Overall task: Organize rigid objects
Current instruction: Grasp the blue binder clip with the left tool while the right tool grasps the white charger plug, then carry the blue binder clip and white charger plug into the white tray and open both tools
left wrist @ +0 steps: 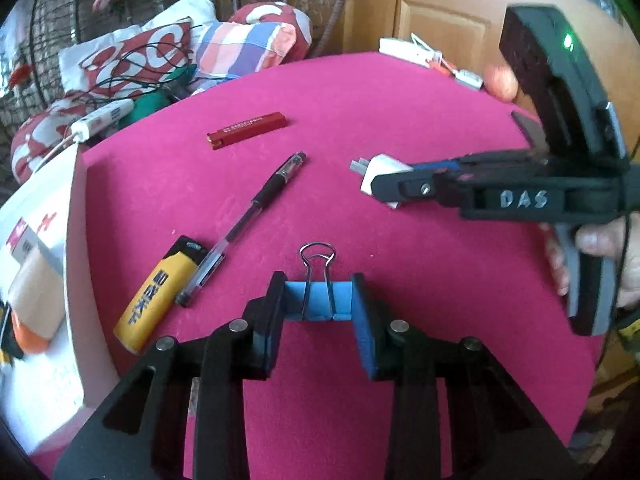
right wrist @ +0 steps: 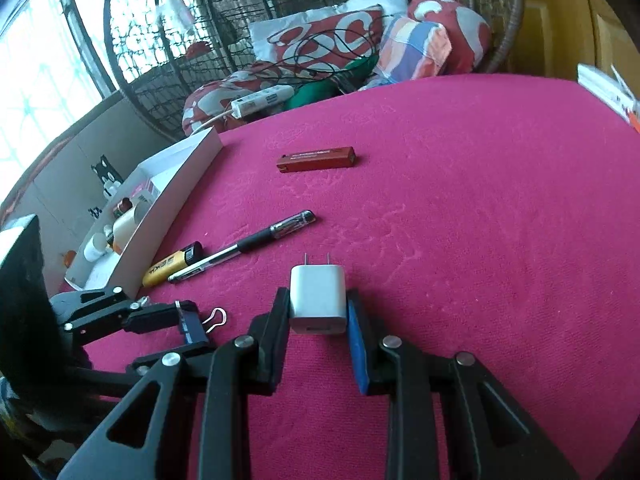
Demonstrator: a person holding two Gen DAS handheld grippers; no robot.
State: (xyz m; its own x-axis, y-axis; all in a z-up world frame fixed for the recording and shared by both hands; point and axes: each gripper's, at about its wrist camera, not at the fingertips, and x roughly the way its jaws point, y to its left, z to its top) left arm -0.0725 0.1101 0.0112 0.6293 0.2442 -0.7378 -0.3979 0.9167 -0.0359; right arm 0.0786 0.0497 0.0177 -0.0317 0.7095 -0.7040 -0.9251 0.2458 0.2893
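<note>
My left gripper point(left wrist: 318, 279) is shut on a blue binder clip point(left wrist: 295, 300) that sits on the pink tabletop point(left wrist: 400, 112), its wire handles pointing away. My right gripper point(right wrist: 318, 294) is shut on a white charger plug point(right wrist: 318, 280), prongs pointing forward, just above the cloth. In the left wrist view the right gripper point(left wrist: 378, 190) comes in from the right with the charger point(left wrist: 382, 162). On the cloth lie a black pen point(left wrist: 256, 220), a yellow lighter point(left wrist: 156, 292) and a red flat lighter point(left wrist: 248, 130). The left gripper point(right wrist: 192, 322) also shows at lower left in the right wrist view.
A white open box point(left wrist: 76, 248) with several small items stands at the table's left edge. Cushions point(right wrist: 328, 36), cables and a white power strip point(right wrist: 262, 100) lie in a wicker chair beyond the far edge. Small white items point(left wrist: 420, 54) sit at the far right.
</note>
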